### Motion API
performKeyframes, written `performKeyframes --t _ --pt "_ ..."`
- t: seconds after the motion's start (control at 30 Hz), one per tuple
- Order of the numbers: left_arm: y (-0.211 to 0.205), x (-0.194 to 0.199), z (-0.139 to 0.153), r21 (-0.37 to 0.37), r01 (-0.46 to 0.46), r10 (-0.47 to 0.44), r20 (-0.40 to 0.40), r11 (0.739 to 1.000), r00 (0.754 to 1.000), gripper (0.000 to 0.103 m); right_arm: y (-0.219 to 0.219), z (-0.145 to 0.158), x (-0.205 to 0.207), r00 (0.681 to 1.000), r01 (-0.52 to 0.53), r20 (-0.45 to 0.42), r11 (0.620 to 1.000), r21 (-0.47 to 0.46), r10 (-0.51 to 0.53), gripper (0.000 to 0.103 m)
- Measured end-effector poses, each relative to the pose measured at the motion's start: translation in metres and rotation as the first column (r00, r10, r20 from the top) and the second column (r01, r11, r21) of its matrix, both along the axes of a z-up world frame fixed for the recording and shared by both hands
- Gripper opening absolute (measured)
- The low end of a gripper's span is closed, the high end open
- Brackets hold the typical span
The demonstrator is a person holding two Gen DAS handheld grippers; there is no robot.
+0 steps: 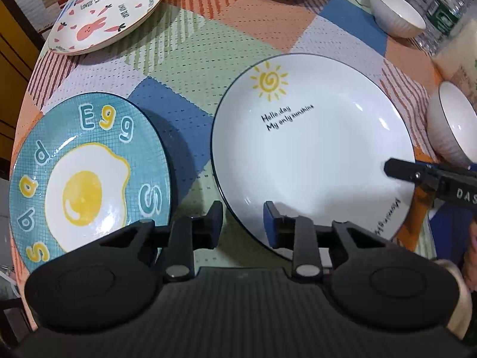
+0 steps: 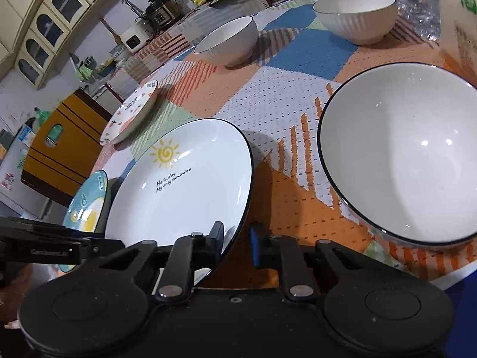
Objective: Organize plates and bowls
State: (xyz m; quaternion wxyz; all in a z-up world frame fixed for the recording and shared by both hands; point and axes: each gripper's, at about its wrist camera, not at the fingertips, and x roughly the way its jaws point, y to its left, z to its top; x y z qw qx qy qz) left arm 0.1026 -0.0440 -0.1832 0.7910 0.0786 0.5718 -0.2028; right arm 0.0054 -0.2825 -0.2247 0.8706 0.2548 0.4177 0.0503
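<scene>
You're working under bright overhead indoor light. Glare spots dot the sun plate (image 1: 313,155) and the near bowl (image 2: 411,155). Soft shadows fall beside the egg plate (image 1: 86,179) onto the tablecloth (image 1: 190,47). Fisheye bending curves both views' edges, corners go black, and far bottles (image 1: 441,3) look smeared.

A white sun-motif plate (image 1: 313,155) with a dark rim lies flat on the patchwork-covered surface (image 1: 184,59). Just beside it, on its near left in the left wrist view, sits a teal fried-egg plate (image 1: 86,179), with a pink rabbit plate (image 1: 107,12) well beyond. Three white ribbed bowls stand upright around the sun plate: one near its right edge (image 2: 402,152), two farther back (image 2: 229,40) (image 2: 356,18).
</scene>
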Motion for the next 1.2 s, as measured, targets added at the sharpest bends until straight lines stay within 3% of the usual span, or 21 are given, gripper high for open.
performKeyframes --t 0.23,0.33,0.43,0.53,0.6,0.83,0.97,1.2 --pt "0.006 0.013 -0.009 -0.081 -0.059 0.058 -0.015 0.995 0.998 0.026 -0.003 -0.002 0.008 0.999 -0.039 0.014 0.999 0.008 0.038 0.019" --pt "0.004 0.012 -0.008 -0.071 -0.053 0.052 -0.011 0.996 0.999 0.026 -0.003 -0.002 0.006 0.998 -0.055 0.027 0.998 -0.012 0.056 0.018" --pt "0.004 0.012 -0.006 -0.054 -0.052 0.052 -0.01 0.997 0.999 0.026 0.008 0.004 0.003 0.994 -0.097 0.035 0.99 -0.102 0.101 0.019" --pt "0.005 0.012 -0.002 -0.045 -0.044 0.043 -0.024 0.998 0.999 0.026 0.011 0.006 0.003 0.99 -0.132 0.033 0.985 -0.11 0.136 0.02" --pt "0.004 0.008 0.002 -0.029 -0.03 0.03 -0.004 0.999 1.0 0.026 0.014 0.01 0.0 0.983 -0.169 0.048 0.975 -0.148 0.178 0.02" --pt "0.01 0.011 0.025 -0.058 -0.062 0.065 0.036 0.996 0.997 0.027 0.01 0.027 0.005 0.975 -0.191 0.084 0.969 -0.155 0.206 0.021" --pt "0.017 0.024 0.045 -0.116 -0.103 0.108 0.035 0.988 0.994 0.027 0.006 0.046 0.018 0.969 -0.205 0.105 0.966 -0.157 0.223 0.021" --pt "0.016 0.055 0.059 -0.143 -0.15 0.159 0.052 0.978 0.986 0.027 0.0 0.067 0.057 0.954 -0.264 0.107 0.953 -0.151 0.281 0.021"
